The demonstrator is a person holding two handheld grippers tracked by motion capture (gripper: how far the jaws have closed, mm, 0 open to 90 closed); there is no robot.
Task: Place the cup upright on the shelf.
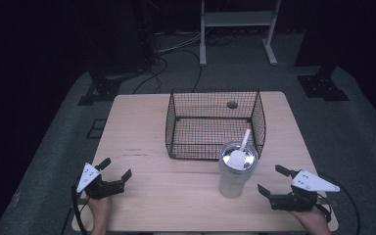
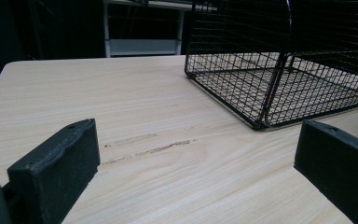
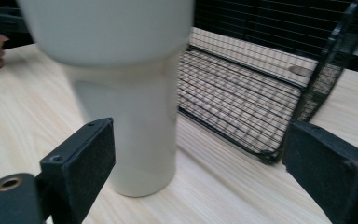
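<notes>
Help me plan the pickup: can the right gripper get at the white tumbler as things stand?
Probably yes. The right gripper is open, with the white tumbler standing upright just ahead of its jaws and bare table between. The wire basket sits behind the tumbler, out of the way.

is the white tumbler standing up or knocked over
Upright. The tall white tumbler stands on its narrow base on the light wooden table, lid and white straw on top, just in front of the black wire basket.

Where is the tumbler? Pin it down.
In the high view the tumbler stands upright on the table, right of centre, just in front of the wire basket and left of the right gripper.
</notes>
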